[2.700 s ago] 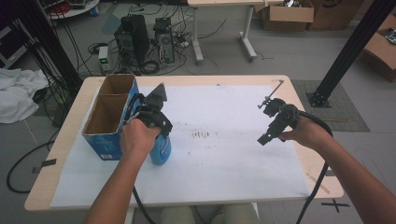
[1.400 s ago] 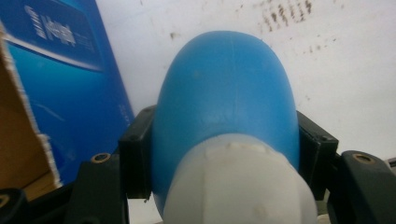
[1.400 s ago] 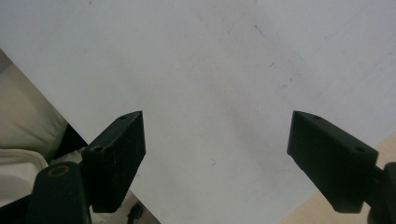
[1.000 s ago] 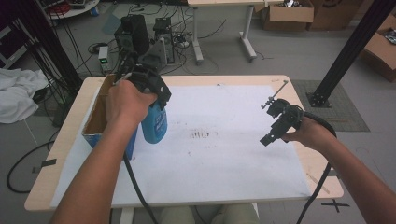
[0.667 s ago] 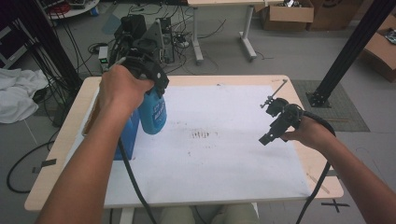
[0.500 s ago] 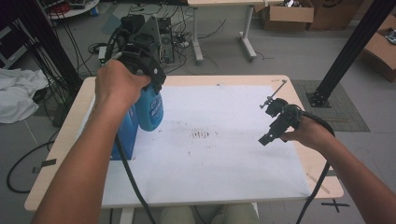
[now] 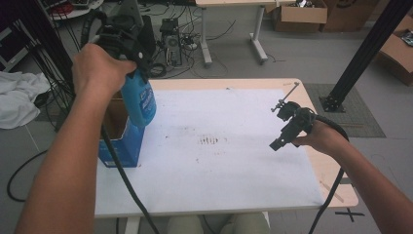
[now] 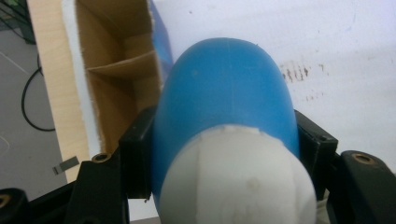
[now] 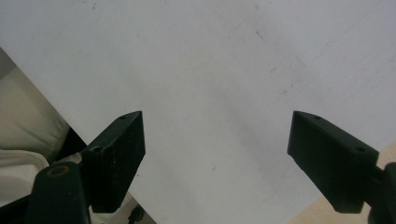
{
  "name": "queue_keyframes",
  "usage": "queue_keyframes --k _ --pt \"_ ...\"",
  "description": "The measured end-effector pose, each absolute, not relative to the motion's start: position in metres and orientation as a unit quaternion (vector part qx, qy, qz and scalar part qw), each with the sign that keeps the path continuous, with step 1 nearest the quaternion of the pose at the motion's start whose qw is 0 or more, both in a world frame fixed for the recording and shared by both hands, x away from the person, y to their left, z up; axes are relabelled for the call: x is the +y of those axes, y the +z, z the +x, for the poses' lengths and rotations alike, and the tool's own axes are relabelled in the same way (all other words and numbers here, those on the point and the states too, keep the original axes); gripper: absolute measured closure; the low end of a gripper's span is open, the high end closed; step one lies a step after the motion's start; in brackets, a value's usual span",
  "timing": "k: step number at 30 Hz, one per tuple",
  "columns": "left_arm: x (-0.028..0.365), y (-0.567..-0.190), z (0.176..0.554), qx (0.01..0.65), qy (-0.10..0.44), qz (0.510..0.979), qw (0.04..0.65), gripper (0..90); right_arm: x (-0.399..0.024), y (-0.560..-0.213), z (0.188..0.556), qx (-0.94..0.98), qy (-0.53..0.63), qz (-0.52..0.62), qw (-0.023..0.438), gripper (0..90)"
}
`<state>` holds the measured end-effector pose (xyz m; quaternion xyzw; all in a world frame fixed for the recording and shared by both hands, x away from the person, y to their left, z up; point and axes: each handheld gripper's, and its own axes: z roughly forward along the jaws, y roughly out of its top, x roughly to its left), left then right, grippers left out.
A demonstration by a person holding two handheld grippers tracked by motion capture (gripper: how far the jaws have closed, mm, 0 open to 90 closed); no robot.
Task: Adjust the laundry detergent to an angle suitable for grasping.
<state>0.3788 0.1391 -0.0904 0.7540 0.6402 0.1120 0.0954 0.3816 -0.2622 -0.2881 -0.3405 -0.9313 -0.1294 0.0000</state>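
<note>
— Blue plastic, white cap: the bottle (image 7: 139,100) hangs in the air, clamped near its top by the left tongs (image 7: 130,44), just over the right wall of the box (image 7: 120,146).

— So how far along would you say it is?

— I'd judge about halfway. The bottle is off the desk (image 7: 224,190) and carried to the box, but it is not inside. What's left is to shift it over a compartment, lower it and let go.

— Which compartment?

— Hard to say. In the left gripper view the bottle (image 8: 224,116) sits between the black jaws of the left tongs (image 8: 224,154), and beside it the box (image 8: 116,88) shows a cardboard divider with open space on either side. It hangs right of the opening, not squarely over either cell.

— And the other hand?

— The right tongs (image 7: 287,129) are held above the right part of the desk, well apart from the bottle. In the right gripper view the right tongs (image 9: 215,154) stand wide apart with nothing between them, just the white sheet (image 9: 210,60) below.

— Anything you can't make out?

— The hand (image 7: 100,68) and forearm cover much of the box in the high view, so what lies in it I can't tell. The bottle's label is too blurred to read, and its base is hidden in the left gripper view.
</note>
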Motion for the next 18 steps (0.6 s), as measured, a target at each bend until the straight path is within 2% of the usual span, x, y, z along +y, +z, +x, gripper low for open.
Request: queue_keyframes --k 18 --pt "0.184 -0.073 0.377 0.686 0.131 0.707 0.109 38.1 -0.264 -0.294 0.386 -0.93 -0.129 -0.343 0.006 19.1"
